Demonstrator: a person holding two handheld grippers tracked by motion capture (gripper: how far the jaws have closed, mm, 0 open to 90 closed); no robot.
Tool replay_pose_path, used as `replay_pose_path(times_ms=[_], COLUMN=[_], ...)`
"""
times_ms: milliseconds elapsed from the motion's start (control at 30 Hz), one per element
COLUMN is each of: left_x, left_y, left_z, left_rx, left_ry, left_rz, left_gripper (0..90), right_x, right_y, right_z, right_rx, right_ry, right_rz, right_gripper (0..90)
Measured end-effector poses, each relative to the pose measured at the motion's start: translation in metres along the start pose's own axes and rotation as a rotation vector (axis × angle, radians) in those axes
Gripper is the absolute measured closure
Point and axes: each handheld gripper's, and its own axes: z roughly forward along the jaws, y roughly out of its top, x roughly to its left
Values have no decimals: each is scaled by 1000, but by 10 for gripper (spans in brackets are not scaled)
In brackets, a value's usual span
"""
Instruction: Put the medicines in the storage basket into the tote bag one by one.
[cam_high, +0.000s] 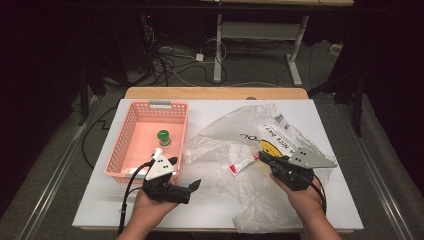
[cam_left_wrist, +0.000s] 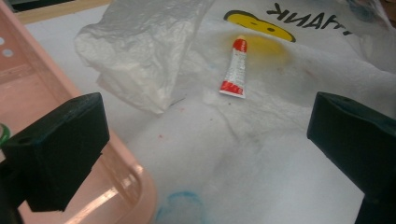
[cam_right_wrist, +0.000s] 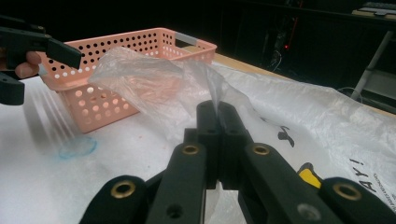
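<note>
Translucent plastic bag (cam_high: 260, 145) lay crumpled across the white tabletop (cam_high: 210, 200), right of a pink perforated basket (cam_high: 125, 150). The right tongs (cam_right_wrist: 217, 112) were pressed together on a raised fold of the bag's film, lifting it slightly off the surface. The left tongs (cam_high: 187, 186) stood spread wide and empty beside the basket's near right corner, pointing toward the bag. A small red-and-white tube (cam_left_wrist: 236, 68) rested on the bag near its yellow smiley print (cam_left_wrist: 261, 23). A green-capped item (cam_high: 163, 137) sat inside the basket.
</note>
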Motion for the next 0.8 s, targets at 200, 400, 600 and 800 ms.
replay_pose_path(times_ms=[200,400,600,800], left_x=[12,28,44,57], left_y=[-2,-5,-9,-12], left_z=[-9,-19,-25,-32], left_rx=[-12,-20,-16,-19], left_ry=[31,71,117,150], left_rz=[-28,-62,-88,-114], left_gripper=[0,0,0,0], right_x=[-1,-2,-3,-3], right_y=[0,-1,-1,-2], right_z=[-1,-1,-1,-1], right_rx=[1,2,3,7], right_ry=[-5,-6,-7,-7], right_rz=[2,2,3,4], right_gripper=[900,900,900,900])
